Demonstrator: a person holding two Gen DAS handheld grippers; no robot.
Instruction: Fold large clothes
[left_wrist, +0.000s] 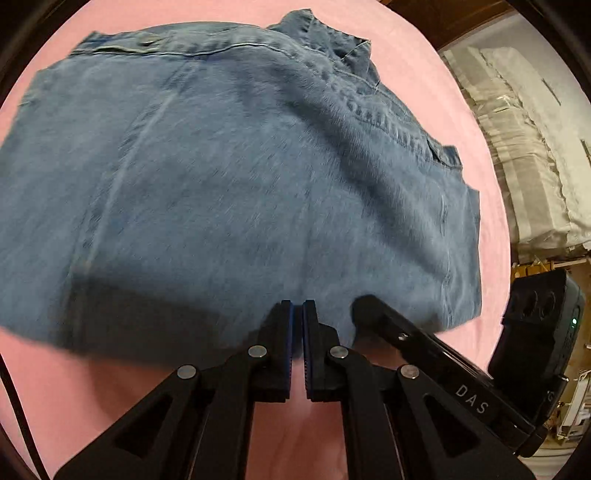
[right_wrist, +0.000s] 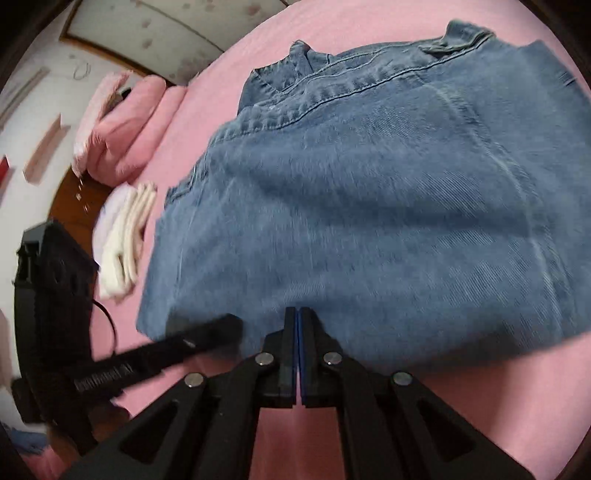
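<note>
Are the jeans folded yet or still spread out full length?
Folded. The jeans lie as a compact block on the pink sheet, waistband at the far edge.

**Home bedroom, work done on a bed**

You're in a bedroom. Pink bedsheet (right_wrist: 229, 74) covers the whole work surface. Pink pillows (right_wrist: 122, 125) sit at its far end, a folded white cloth pile (right_wrist: 125, 236) beside them. Wooden floor (right_wrist: 74, 199) past the edge. White bedding stack (left_wrist: 524, 155) beside the bed on the other side.

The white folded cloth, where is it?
In the right wrist view the white folded cloth lies on the pink sheet at the left, beside the jeans, below the pink pillow.
</note>
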